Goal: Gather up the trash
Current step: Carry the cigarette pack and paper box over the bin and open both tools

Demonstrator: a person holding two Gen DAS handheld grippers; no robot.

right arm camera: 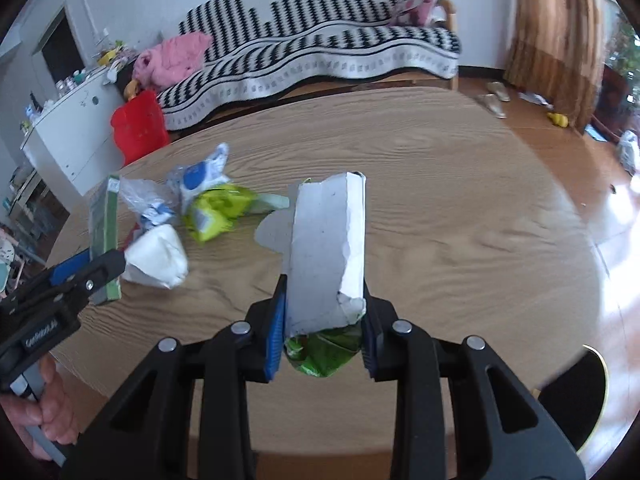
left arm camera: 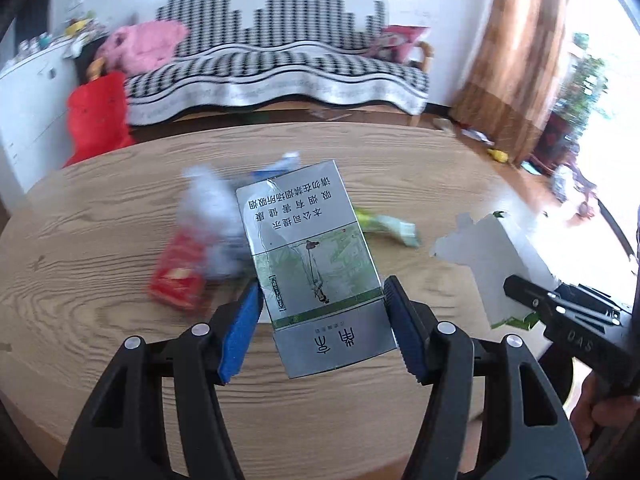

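Observation:
My left gripper (left arm camera: 323, 292) is shut on a silver and green cigarette pack (left arm camera: 308, 248), its blue pads pressing the pack's two long sides above the wooden table (left arm camera: 400, 160). My right gripper (right arm camera: 324, 286) is shut on a torn white carton with green print (right arm camera: 328, 240), held upright off the table; crumpled green film hangs beneath it. In the right wrist view the left gripper (right arm camera: 100, 268) shows at the left, with the pack (right arm camera: 105, 224) edge-on. Still on the table lie a crumpled white tissue (right arm camera: 158, 258), a yellow-green wrapper (right arm camera: 216, 210), a blue and white plastic wrapper (right arm camera: 196, 176) and a red pack (left arm camera: 178, 276).
Beyond the round table stands a sofa with a black and white cover (right arm camera: 320, 40). A red bag (right arm camera: 138, 126) and a white cabinet (right arm camera: 76, 128) stand to the left. A dark round object with a yellow rim (right arm camera: 572, 400) sits below the table's near right edge. Small items litter the floor (right arm camera: 556, 118).

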